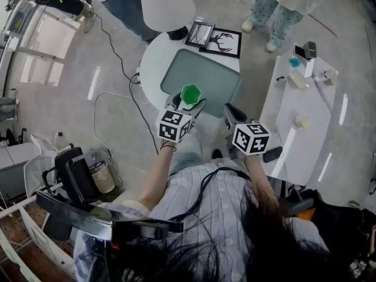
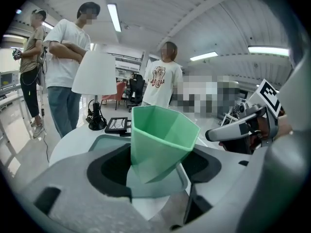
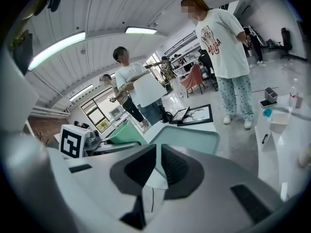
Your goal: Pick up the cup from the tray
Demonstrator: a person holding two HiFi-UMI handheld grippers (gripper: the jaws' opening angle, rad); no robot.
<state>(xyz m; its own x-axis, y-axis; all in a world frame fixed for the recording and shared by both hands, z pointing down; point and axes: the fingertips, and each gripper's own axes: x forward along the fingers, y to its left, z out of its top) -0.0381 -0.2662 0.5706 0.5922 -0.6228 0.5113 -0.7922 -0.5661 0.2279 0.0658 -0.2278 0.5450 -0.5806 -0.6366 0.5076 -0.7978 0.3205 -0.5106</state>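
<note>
Head view: left tool grips cup (empty) over tray.

The tray's middle and right lie open from the near side. A lamp and two picture frames crowd the table's far edge. The cup, clamped in the left gripper's jaws, blocks the tray's near edge.

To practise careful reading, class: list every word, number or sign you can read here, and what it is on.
None reads clearly.
Shirt: printed lettering, too blurred to read.
Marker cubes: black-and-white patterns, no words.
Cup: no label.
</note>
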